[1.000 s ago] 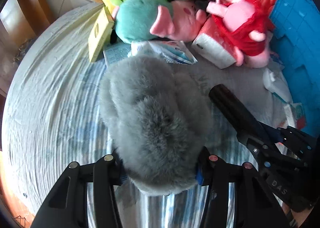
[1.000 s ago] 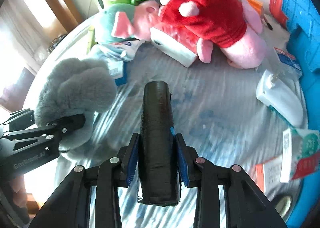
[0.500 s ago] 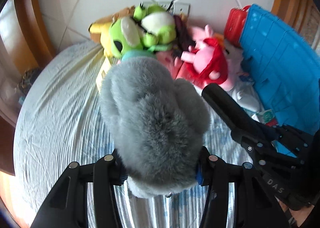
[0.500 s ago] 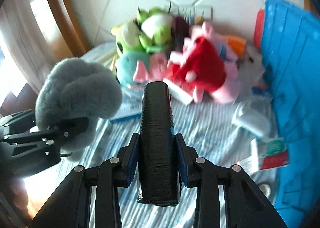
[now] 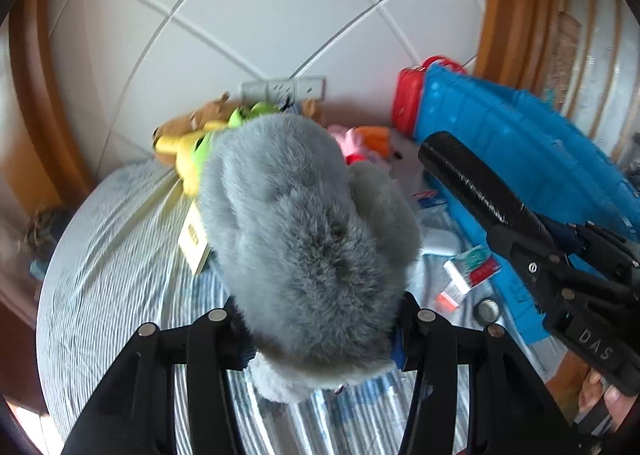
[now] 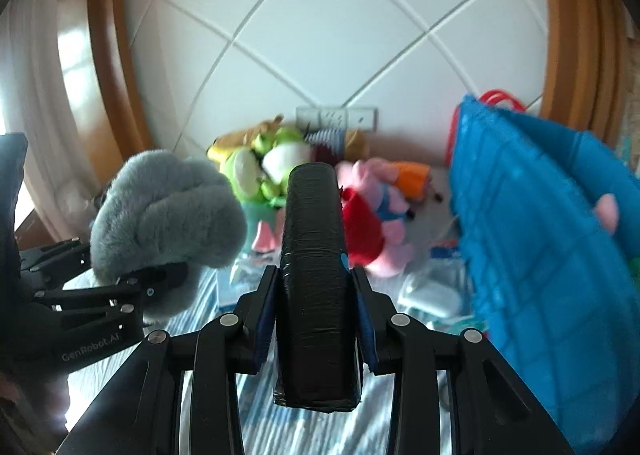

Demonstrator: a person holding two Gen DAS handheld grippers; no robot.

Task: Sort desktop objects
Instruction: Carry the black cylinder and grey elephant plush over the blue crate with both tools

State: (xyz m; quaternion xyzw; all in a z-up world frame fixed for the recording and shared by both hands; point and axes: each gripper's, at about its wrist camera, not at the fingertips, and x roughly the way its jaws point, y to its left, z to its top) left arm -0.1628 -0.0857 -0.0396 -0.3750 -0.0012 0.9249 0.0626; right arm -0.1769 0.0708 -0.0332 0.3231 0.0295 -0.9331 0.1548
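Note:
My left gripper (image 5: pixel 320 331) is shut on a grey fluffy plush (image 5: pixel 308 239) and holds it high above the round table (image 5: pixel 120 255). The plush also shows in the right wrist view (image 6: pixel 168 211), held by the left gripper (image 6: pixel 132 283). My right gripper (image 6: pixel 314 295) is shut on a black roll (image 6: pixel 314 267), lifted off the table. That roll (image 5: pixel 472 183) and the right gripper (image 5: pixel 532 239) appear to the right in the left wrist view.
A pile of plush toys lies at the table's far edge by the tiled wall: green frogs (image 6: pixel 272 167), a pink and red pig (image 6: pixel 372 219). A blue crate (image 6: pixel 552 247) stands at the right. Small packets (image 5: pixel 468 275) and a white charger (image 6: pixel 432 295) lie on the striped cloth.
Both grippers have risen and tilted up with their loads. The table and toy pile have dropped lower in both views, and the tiled wall now fills the top.

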